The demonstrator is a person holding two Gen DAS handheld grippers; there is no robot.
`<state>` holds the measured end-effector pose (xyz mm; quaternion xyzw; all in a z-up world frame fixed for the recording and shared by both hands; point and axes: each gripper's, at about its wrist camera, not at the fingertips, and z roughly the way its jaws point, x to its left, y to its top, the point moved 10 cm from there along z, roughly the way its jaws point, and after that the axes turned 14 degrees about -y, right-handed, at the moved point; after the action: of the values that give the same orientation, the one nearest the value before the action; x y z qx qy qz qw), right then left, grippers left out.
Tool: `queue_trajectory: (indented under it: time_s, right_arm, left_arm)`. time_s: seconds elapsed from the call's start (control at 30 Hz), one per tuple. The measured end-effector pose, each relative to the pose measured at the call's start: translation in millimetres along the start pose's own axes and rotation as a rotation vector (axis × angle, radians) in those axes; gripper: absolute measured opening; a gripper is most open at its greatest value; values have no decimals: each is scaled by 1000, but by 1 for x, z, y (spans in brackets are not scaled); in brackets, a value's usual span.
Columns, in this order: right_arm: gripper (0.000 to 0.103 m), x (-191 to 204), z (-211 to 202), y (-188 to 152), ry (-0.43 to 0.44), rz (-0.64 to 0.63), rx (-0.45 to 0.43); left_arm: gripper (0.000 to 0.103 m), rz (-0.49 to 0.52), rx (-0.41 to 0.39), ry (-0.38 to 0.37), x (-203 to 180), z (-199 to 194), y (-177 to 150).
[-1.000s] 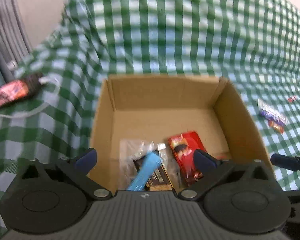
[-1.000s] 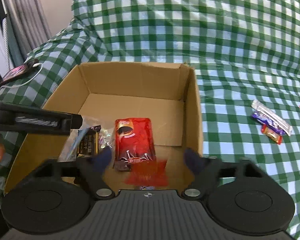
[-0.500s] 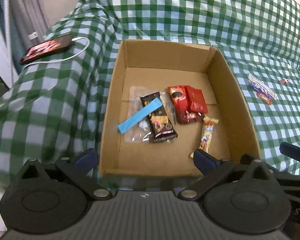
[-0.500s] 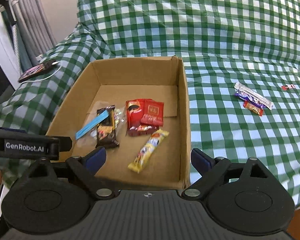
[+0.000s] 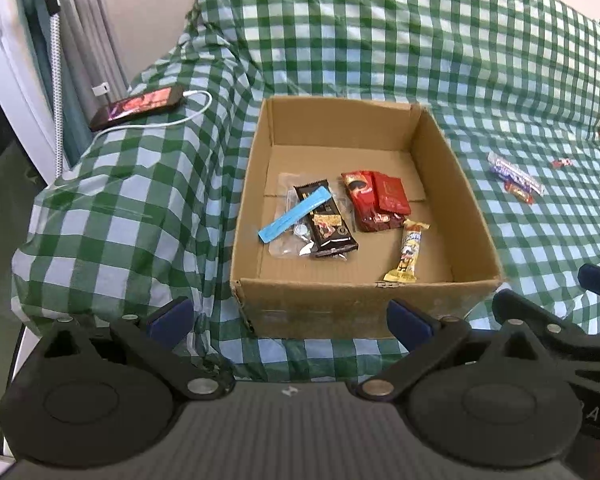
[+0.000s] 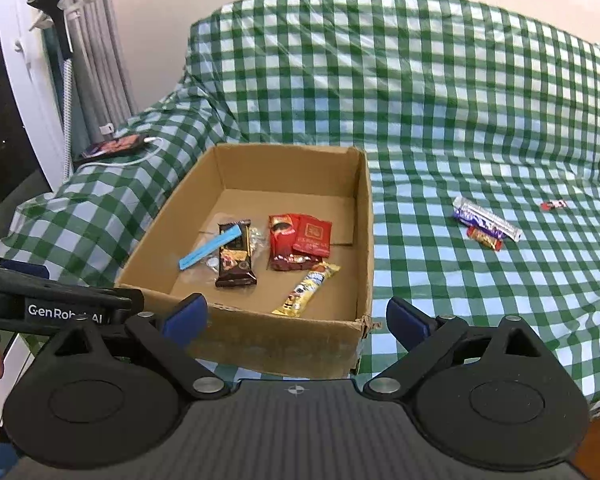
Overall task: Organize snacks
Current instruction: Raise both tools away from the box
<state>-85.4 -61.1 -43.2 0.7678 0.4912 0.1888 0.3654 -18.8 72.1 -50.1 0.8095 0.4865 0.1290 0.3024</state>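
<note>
From your left wrist camera, your left gripper [image 5: 288,318] hangs just short of the near wall of the box [image 5: 364,312], its blue-tipped fingers [image 5: 170,316] spread wide and holding nothing. The box sits on the green checked cloth [image 5: 380,40]. Inside, a blue stick [image 5: 296,213] lies across a dark bar [image 5: 327,222], both on top of a clear bag [image 5: 290,240]. Just right of them sit a red pack [image 5: 366,204] and a smaller red packet [image 5: 392,197] overlapping it. A yellow bar [image 5: 407,252] lies near the front wall, its top end touching the red pack. Out on the cloth to the right of the box, well apart from it, you can see a purple-and-clear wrapper [image 5: 514,173] with a small red candy [image 5: 520,193] touching it, and a tiny red piece [image 5: 561,163] farther off. At left a phone [image 5: 138,106] rests on the cloth with a white cable [image 5: 160,122] plugged in.

From your right wrist camera, your right gripper [image 6: 296,316] is also spread wide and empty, hovering at the box's [image 6: 284,344] near right corner. The same snacks show inside: blue stick [image 6: 211,248], dark bar [image 6: 236,256], red pack [image 6: 282,246], red packet [image 6: 312,236], yellow bar [image 6: 306,289]. The wrapper [image 6: 486,219] and red candy [image 6: 485,238] lie on the cloth [image 6: 420,80] to the right. Your left gripper [image 6: 60,304] shows at the left edge, beside the box.
</note>
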Motion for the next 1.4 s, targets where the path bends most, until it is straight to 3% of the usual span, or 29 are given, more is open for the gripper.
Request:
queue_trajectory:
  time_s: [0.8,1.4]
  right_arm:
    - [97,-4,-22,-6,5,7,-27]
    - [98,-17,4,-10,26,70,20]
  left_arm:
    - [103,22,0,14,-9,-7,-6]
    - [103,80,60,45,-24,17,3]
